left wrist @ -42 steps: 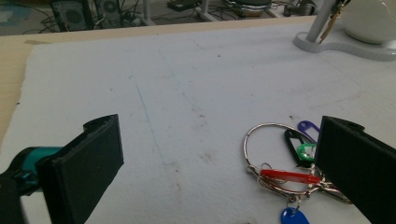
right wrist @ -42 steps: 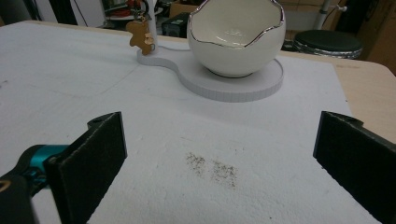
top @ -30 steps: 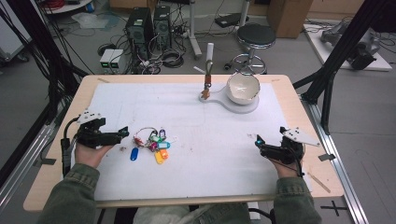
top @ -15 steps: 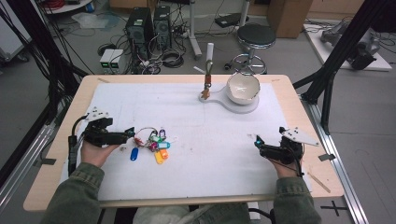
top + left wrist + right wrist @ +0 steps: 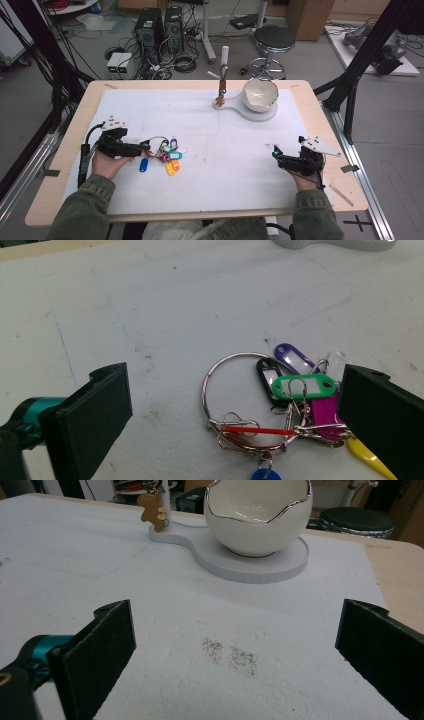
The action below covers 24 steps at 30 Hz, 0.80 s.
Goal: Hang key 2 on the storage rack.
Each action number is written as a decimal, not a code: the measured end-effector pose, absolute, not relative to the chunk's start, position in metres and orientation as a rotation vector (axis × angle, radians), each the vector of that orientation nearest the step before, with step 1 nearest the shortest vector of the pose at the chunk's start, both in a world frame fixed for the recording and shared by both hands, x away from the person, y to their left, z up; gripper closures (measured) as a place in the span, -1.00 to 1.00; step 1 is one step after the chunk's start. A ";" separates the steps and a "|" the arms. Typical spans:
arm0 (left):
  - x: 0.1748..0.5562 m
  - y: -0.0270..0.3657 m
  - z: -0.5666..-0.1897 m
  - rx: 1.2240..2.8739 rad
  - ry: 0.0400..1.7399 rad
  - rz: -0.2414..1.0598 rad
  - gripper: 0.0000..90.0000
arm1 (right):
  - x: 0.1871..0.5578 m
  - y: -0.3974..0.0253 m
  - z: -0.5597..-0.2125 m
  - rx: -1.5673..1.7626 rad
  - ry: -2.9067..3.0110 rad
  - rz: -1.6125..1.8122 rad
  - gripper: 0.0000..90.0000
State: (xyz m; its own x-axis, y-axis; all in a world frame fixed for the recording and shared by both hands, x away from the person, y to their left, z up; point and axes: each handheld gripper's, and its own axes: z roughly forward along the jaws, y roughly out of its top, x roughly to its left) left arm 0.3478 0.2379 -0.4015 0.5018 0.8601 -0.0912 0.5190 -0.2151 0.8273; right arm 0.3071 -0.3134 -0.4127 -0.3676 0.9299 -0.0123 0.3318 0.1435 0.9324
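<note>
Coloured key tags on a metal ring (image 5: 250, 405) lie on the desk (image 5: 210, 150) between the left gripper's (image 5: 235, 415) wide jaws; the right gripper (image 5: 235, 645), far right, gapes empty.

Two olive-green sleeves with loose, rumpled cuffs, one on each forearm. Handheld left gripper (image 5: 145, 148) in black, topped by a pale grey three-cornered plate, with a black cable looping off its outer side. Right gripper (image 5: 275, 153) likewise black, carrying the same grey three-cornered plate, with a small blue-green light near the tip. Seen from each gripper's own camera: two flat, rectangular black jaws with matte pads (image 5: 95, 415) and squared edges, a small round recess at the upper corner of each, and a teal metallic cylinder behind the near jaw; same build on the other gripper's pads (image 5: 100, 652).
</note>
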 end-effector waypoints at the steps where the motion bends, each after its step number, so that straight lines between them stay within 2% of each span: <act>1: 0.349 0.237 -0.403 1.895 1.139 0.499 -0.96 | 0.307 -0.313 -0.413 1.215 1.799 1.220 -0.96; 24: 0.367 0.204 -0.417 2.004 1.121 0.413 -0.93 | 0.307 -0.313 -0.413 1.213 1.808 1.217 -0.96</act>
